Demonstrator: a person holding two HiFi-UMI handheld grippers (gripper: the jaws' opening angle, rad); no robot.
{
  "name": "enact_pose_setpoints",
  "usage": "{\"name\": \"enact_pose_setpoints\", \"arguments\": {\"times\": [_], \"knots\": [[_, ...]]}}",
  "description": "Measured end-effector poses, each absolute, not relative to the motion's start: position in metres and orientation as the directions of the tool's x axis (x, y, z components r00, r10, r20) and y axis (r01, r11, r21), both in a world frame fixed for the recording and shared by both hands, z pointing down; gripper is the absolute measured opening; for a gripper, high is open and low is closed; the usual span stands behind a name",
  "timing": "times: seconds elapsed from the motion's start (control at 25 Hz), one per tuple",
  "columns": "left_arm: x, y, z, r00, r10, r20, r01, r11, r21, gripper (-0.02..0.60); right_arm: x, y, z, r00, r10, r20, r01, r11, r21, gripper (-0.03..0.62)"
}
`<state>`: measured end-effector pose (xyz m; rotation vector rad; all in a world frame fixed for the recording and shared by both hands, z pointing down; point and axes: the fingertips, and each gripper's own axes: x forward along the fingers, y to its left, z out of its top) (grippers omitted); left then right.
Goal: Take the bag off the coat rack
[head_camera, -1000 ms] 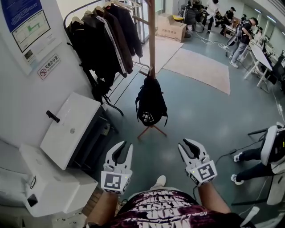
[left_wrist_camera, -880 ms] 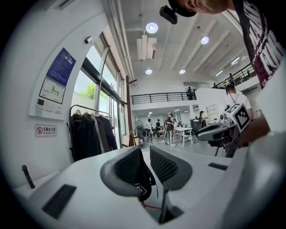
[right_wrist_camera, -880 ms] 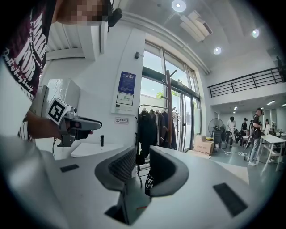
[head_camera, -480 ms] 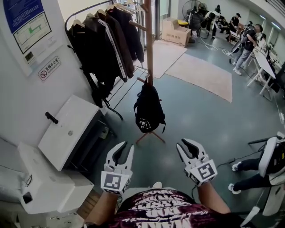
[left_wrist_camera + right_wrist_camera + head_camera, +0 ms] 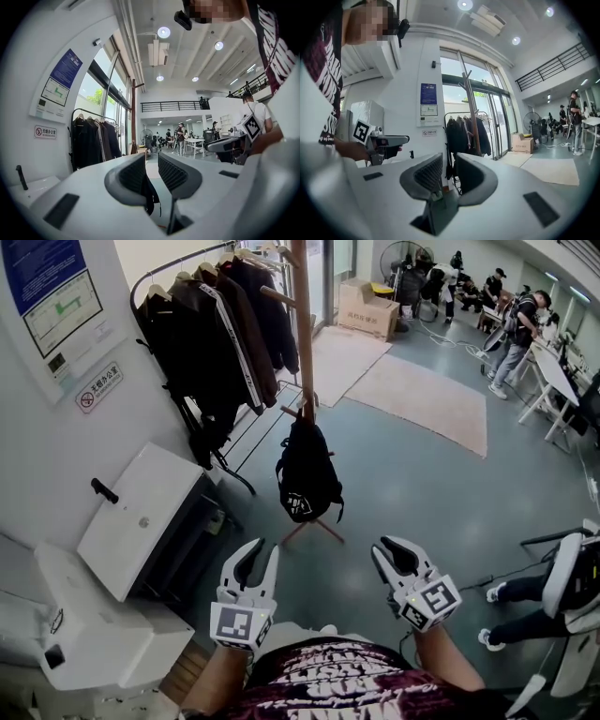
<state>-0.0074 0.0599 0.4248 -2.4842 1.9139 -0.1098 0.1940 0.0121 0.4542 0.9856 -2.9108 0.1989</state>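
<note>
**Status: approach stage, no contact made.**

**Position of the bag.** The black bag hangs from a low peg of the wooden coat rack. It is at 12 o'clock from the person and well apart from both tools. Its lower end hangs just above the rack's feet. A rail of dark coats stands at 11 o'clock, just behind the rack. A white cabinet sits at 9 o'clock.

**Left gripper.** The jaws are spread with nothing between the pads. The tool is held level and aimed at the bag, which shows far off through the gap in the left gripper view.

**Right gripper.** The jaws are also spread and empty, having just narrowed slightly. The tool is aimed at 12 o'clock, toward the rack.

**Done.** Nothing on the bag itself; it is on its peg.

**Left, by judgement:**
1. Close the distance.
2. Pinch the top handle or strap at the peg.
3. Lift it clear of the peg end.
4. Carry the bag away.

**Caution.** The pegs appear to slant upward, so the strap probably needs a lift before any pull.
</note>
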Motion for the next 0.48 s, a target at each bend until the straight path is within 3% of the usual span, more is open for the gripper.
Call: {"name": "enact_pose_setpoints", "arguments": {"times": [0.24,0.48], "knots": [[-0.009,0.069,0.434,0.272,-0.959,0.084,-0.961,-0.275,-0.029,0.074,0.194,0.012,0.459,-0.805,-0.587,0.08,-0.588,0.776,-0.227,0.091],[-0.016,0.068,0.436,0.271,-0.957,0.106,-0.961,-0.275,-0.024,0.074,0.183,0.009,0.461,-0.811,-0.58,0.071,-0.58,0.786,-0.215,0.078]]}}
